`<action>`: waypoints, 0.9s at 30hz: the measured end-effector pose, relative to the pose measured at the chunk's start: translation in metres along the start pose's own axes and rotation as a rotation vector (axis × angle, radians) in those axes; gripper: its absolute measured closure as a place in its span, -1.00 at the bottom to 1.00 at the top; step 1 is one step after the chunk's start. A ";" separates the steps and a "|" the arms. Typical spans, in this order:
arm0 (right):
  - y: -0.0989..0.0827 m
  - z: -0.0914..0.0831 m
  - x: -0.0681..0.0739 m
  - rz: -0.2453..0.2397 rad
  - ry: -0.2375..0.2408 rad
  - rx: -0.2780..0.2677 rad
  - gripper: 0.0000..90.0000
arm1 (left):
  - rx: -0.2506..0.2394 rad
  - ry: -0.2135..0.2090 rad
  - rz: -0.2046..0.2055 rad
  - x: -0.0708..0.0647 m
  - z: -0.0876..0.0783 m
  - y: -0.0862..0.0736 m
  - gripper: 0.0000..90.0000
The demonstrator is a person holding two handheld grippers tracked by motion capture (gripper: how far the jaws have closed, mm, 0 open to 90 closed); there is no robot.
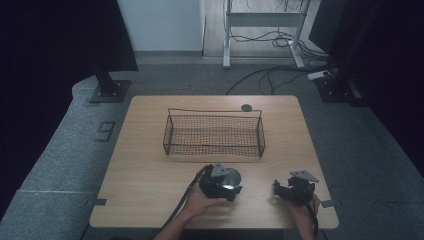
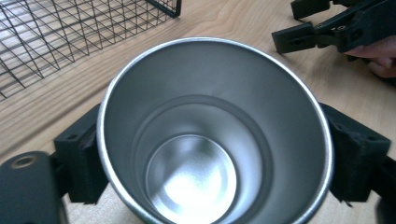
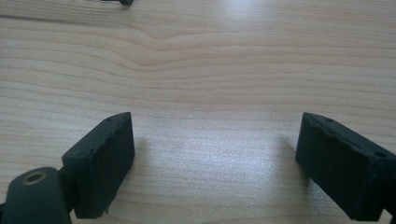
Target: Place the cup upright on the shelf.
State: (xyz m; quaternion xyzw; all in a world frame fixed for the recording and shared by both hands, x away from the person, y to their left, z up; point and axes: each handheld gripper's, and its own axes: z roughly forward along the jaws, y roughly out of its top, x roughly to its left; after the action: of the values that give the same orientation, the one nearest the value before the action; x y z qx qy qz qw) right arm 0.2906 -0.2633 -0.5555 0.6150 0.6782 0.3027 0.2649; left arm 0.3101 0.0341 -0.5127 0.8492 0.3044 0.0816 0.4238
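Inside, smooth round steel cup [image 2: 215, 135]

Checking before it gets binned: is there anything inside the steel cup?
No, the left gripper view looks straight into the steel cup and shows only its bare shiny bottom.

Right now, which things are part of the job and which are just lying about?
In the job:
- steel cup, clamped between the left gripper's jaws
- wire basket, empty, beyond the cup
- right gripper, open over bare table

Lying about:
- small dark round disc at the table's far edge
- cables on the floor
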 end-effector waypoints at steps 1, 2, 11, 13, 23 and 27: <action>0.000 0.000 0.000 0.000 0.000 0.000 -0.75 | -0.002 0.001 0.003 0.000 0.000 0.000 -0.72; 0.000 0.000 0.000 0.000 0.000 0.000 -0.75 | -0.004 0.004 0.010 -0.001 0.000 -0.001 -0.71; 0.000 0.000 0.000 0.000 0.000 0.000 -0.74 | -0.016 -0.006 0.028 -0.001 -0.004 0.000 -0.68; 0.000 0.000 0.000 0.000 0.000 0.000 -0.74 | -0.029 -0.017 0.030 -0.001 -0.008 0.001 -0.68; 0.000 0.000 0.000 0.002 -0.003 -0.002 -0.73 | -0.062 -0.008 0.039 0.008 -0.029 0.008 -0.68; 0.000 0.000 0.000 0.003 -0.003 -0.002 -0.73 | -0.076 -0.011 0.023 0.014 -0.036 0.009 -0.68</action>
State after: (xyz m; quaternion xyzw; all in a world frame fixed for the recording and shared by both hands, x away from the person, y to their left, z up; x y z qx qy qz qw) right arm 0.2904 -0.2634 -0.5555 0.6160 0.6767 0.3029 0.2661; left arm 0.3108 0.0622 -0.4849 0.8365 0.2887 0.0932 0.4564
